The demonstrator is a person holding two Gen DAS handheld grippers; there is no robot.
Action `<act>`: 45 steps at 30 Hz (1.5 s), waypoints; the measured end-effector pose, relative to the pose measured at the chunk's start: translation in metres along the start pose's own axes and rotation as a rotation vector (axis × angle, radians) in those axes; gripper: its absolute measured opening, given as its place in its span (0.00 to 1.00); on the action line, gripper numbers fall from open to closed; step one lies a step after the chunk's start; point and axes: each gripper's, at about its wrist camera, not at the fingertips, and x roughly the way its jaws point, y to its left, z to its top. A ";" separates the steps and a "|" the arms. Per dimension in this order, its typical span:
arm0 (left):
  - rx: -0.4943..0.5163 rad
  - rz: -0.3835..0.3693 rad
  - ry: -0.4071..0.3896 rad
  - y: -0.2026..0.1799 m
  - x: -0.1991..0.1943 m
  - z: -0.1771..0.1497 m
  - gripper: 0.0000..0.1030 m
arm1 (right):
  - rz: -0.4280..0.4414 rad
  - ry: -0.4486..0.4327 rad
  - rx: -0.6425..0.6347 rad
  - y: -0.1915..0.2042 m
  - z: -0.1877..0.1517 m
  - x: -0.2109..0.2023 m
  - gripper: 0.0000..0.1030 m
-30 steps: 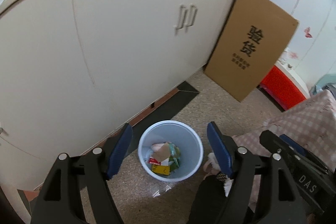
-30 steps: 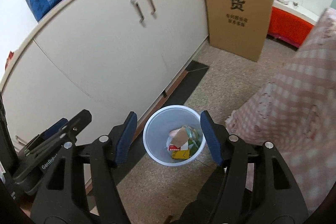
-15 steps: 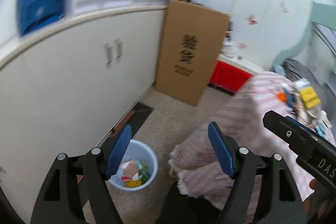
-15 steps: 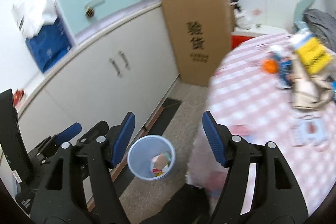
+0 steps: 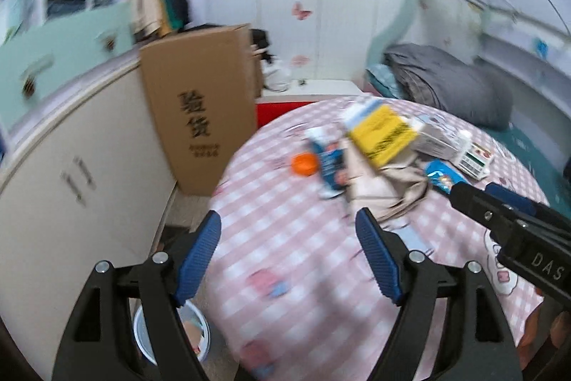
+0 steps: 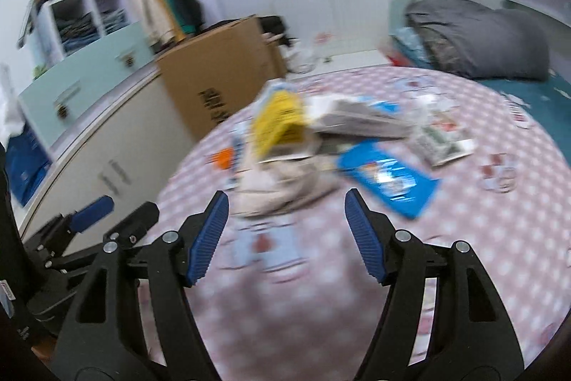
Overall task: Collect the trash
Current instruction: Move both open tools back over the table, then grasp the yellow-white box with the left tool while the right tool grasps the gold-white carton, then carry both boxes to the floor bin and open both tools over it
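Observation:
A round table with a pink checked cloth (image 5: 285,238) carries a heap of trash: a yellow box (image 5: 382,134), an orange round thing (image 5: 303,164), a blue packet (image 6: 389,177), crumpled beige wrapping (image 6: 282,181) and small white boxes (image 5: 439,138). My left gripper (image 5: 287,220) hangs open over the cloth's near side, nothing between its fingers. My right gripper (image 6: 285,199) is open too, just short of the beige wrapping, and empty. The pale blue bin (image 5: 171,334) with trash in it stands on the floor at the lower left, partly hidden behind my left finger.
A tall cardboard box (image 5: 200,109) leans against the white cabinet (image 5: 71,166) left of the table. Behind the table are a red crate (image 5: 282,111) and a bed with a grey duvet (image 5: 449,81). Both views are motion-blurred.
Both grippers have swung up and to the right, from above the bin on the floor to over the table. The bin has slid to the lower left edge; the trash heap has come into view.

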 end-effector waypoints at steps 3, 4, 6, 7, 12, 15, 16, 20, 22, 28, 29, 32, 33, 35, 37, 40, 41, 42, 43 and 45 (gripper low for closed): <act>0.043 -0.028 0.007 -0.028 0.013 0.010 0.74 | -0.039 0.001 0.020 -0.027 0.007 0.004 0.65; 0.051 -0.037 0.011 -0.035 0.017 0.013 0.74 | -0.049 0.001 0.023 -0.033 0.007 0.003 0.65; 0.067 -0.036 0.015 -0.047 0.027 0.018 0.74 | -0.068 -0.001 0.029 -0.044 0.007 0.004 0.65; 0.073 -0.031 0.020 -0.052 0.033 0.021 0.74 | -0.077 -0.001 0.033 -0.051 0.008 0.005 0.65; 0.097 0.008 0.031 -0.066 0.059 0.034 0.74 | -0.105 -0.002 0.071 -0.081 0.016 0.010 0.68; 0.103 0.035 0.039 -0.070 0.073 0.042 0.74 | -0.130 0.004 0.088 -0.096 0.023 0.018 0.68; 0.099 0.038 0.034 -0.071 0.075 0.044 0.74 | -0.137 0.008 0.100 -0.102 0.026 0.022 0.68; 0.121 0.031 0.035 -0.078 0.086 0.050 0.62 | -0.108 0.045 0.151 -0.119 0.037 0.041 0.68; 0.144 0.039 0.037 -0.084 0.093 0.052 0.56 | -0.113 0.054 0.173 -0.124 0.041 0.051 0.68; 0.157 0.030 0.039 -0.088 0.103 0.060 0.15 | -0.129 0.105 0.165 -0.131 0.052 0.077 0.67; 0.154 0.034 0.033 -0.087 0.103 0.060 0.08 | -0.126 0.121 0.158 -0.131 0.052 0.081 0.63; 0.116 0.027 0.005 -0.079 0.095 0.062 0.01 | -0.120 0.129 0.140 -0.130 0.051 0.082 0.46; 0.095 0.025 -0.005 -0.074 0.092 0.063 0.01 | -0.122 0.129 0.133 -0.129 0.051 0.081 0.45; 0.075 0.023 -0.019 -0.067 0.087 0.063 0.01 | -0.126 0.098 0.121 -0.125 0.051 0.073 0.44; 0.061 0.018 -0.046 -0.061 0.077 0.063 0.01 | -0.142 0.066 0.102 -0.120 0.051 0.063 0.43; 0.046 0.006 -0.074 -0.051 0.062 0.061 0.01 | -0.148 0.028 0.087 -0.111 0.052 0.047 0.43; 0.037 0.003 -0.081 -0.046 0.056 0.061 0.01 | -0.144 0.021 0.083 -0.108 0.052 0.042 0.43; 0.027 -0.001 -0.089 -0.043 0.051 0.060 0.01 | -0.130 0.010 0.080 -0.101 0.053 0.035 0.43; 0.014 -0.005 -0.098 -0.038 0.044 0.059 0.01 | -0.125 0.003 0.073 -0.096 0.054 0.031 0.43; -0.006 -0.011 -0.113 -0.028 0.032 0.058 0.01 | -0.108 -0.008 0.061 -0.085 0.055 0.022 0.43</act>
